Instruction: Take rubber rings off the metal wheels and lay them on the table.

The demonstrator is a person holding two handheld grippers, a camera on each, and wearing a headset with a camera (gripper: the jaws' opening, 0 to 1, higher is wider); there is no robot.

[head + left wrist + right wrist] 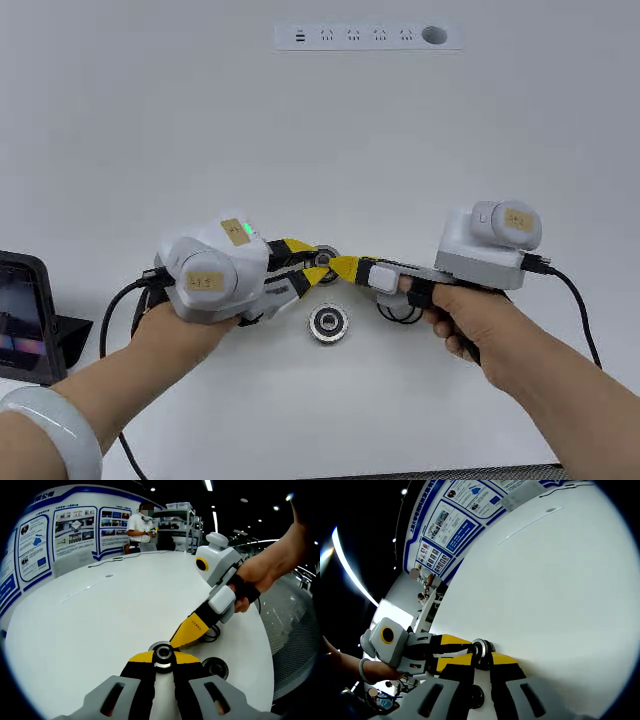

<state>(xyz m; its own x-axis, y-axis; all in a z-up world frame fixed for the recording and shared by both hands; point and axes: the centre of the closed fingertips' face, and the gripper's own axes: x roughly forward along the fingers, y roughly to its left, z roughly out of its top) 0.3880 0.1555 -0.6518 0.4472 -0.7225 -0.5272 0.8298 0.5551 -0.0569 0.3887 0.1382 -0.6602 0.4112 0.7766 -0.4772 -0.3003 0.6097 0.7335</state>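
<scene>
A small metal wheel (325, 255) with a dark rubber ring hangs above the white table (200, 150), between both grippers. My left gripper (308, 262) comes in from the left, shut on the wheel (163, 653). From the right, my right gripper (338, 267) meets it with its yellow tips pinched on the ring at the wheel's rim (480, 647). A second wheel (328, 322) lies flat on the table just below them. Loose black rubber rings (400, 313) lie under the right hand.
A black tablet (22, 310) stands at the table's left edge. A white power strip (368, 37) lies at the far side. Gripper cables trail off toward both front corners. A person (140, 527) stands far off by shelves.
</scene>
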